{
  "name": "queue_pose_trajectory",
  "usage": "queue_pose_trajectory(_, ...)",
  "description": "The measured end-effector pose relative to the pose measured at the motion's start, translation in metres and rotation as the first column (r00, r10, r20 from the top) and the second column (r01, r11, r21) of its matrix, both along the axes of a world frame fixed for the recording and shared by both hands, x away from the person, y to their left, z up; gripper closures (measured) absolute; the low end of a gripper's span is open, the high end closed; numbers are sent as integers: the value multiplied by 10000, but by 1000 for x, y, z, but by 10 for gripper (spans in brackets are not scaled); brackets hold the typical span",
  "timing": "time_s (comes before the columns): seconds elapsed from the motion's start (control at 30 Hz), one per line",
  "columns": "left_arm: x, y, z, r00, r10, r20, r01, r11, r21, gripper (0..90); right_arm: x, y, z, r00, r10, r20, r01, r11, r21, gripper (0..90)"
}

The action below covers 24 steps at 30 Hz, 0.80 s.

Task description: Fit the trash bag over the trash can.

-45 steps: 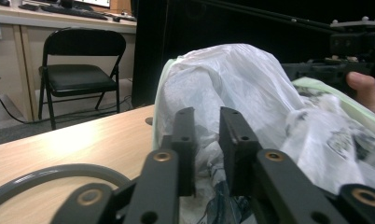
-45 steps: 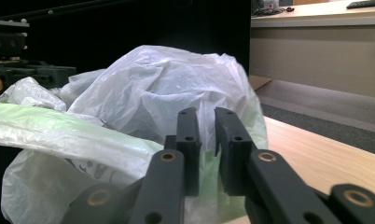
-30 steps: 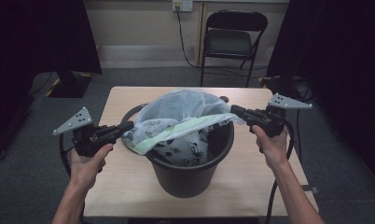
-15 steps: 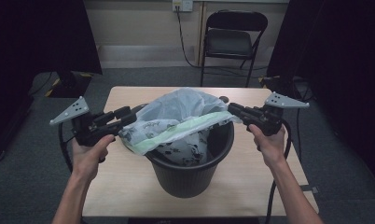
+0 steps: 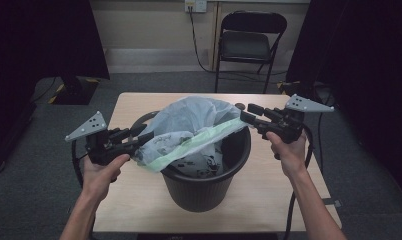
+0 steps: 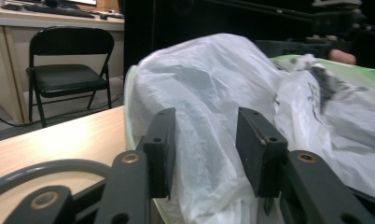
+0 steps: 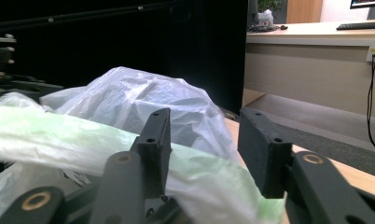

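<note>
**Both sets of jaws parted around the bag at the bin's rim**

Your left gripper [image 5: 145, 136] has its jaws standing roughly half open, having just been opening. In the left gripper view the white film of the plastic bag [image 6: 232, 93] bulges up between the two pads; the film lies close to the inner faces, but the pads do not press on it. Your right gripper [image 5: 246, 113] reads the same way: jaws about half open, just opened further, with the bag's pale green band [image 7: 73, 135] running across between the pads in the right gripper view and not pinched.

The plastic bag [image 5: 189, 125] is thin, crinkled and translucent white with dark print on it, and a light green strip along its mouth edge. It sits in and over the black bin [image 5: 209, 180], which stands on the wooden table [image 5: 269, 195] near its middle. The bag's upper part puffs up in a mound above the rim, while more printed film hangs down inside the bin.

The green edge is the bag's long line here: in the high view it stretches across the bin's opening from your left gripper, low at the near left rim, up to your right gripper at the far right rim, so it runs slantwise, left to right and away from you.
</note>
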<state>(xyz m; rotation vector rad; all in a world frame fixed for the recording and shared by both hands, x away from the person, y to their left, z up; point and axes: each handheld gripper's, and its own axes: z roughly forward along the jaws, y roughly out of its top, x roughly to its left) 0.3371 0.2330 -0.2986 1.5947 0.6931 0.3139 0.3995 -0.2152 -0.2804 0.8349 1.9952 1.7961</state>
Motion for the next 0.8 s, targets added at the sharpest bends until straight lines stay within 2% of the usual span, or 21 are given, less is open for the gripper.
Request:
queue_pose_trajectory(0.13, -12, 7, 4, 9978, -661, 32, 661, 9977, 125, 650, 0, 7, 3, 10000, 66, -2, -66, 9999, -126, 507)
queue_pose_trajectory(0.23, -10, 12, 9, 9985, -473, 269, 471, 9988, 106, 663, 2, 12, 4, 9999, 114, -28, -115, 9997, -203, 500)
queue_pose_trajectory(0.33, 3, 14, 12, 9993, -155, 336, 166, 9993, -330, 640, 2, 15, 5, 9999, 126, -84, -127, 9997, -230, 496)
queue_pose_trajectory(0.4, 16, 9, 12, 9995, 47, 299, -38, 9996, -296, 585, 3, 15, 5, 10000, -24, -88, 23, 9998, -214, 493)
queue_pose_trajectory(0.47, 29, 5, 11, 9999, 139, 40, -137, 9989, -444, 550, 4, 13, 5, 9997, -149, -201, 146, 9998, -140, 485)
queue_pose_trajectory(0.53, 37, 0, 8, 9998, 162, -146, -168, 9991, -390, 545, 4, 10, 4, 9996, -189, -203, 186, 9997, -173, 475)
queue_pose_trajectory(0.6, 41, -3, 3, 9994, 65, -351, -82, 9988, -473, 595, 3, 9, 2, 9995, -186, -251, 180, 9995, -250, 465)
queue_pose_trajectory(0.63, 41, -3, 1, 9993, 38, -374, -52, 9992, -385, 641, 3, 8, 1, 9994, -200, -299, 191, 9994, -282, 460)
queue_pose_trajectory(0.67, 39, -4, 0, 9989, 219, -404, -231, 9993, -288, 672, 2, 7, 0, 9993, -213, -305, 204, 9993, -299, 457)
queue_pose_trajectory(0.7, 38, -2, -1, 9987, 229, -447, -248, 9988, -425, 705, 2, 7, 0, 9994, -195, -303, 185, 9993, -329, 455)
queue_pose_trajectory(0.8, 32, 3, 0, 9990, 291, -338, -308, 9982, -523, 804, 1, 7, 0, 9992, -219, -333, 205, 9989, -427, 437)
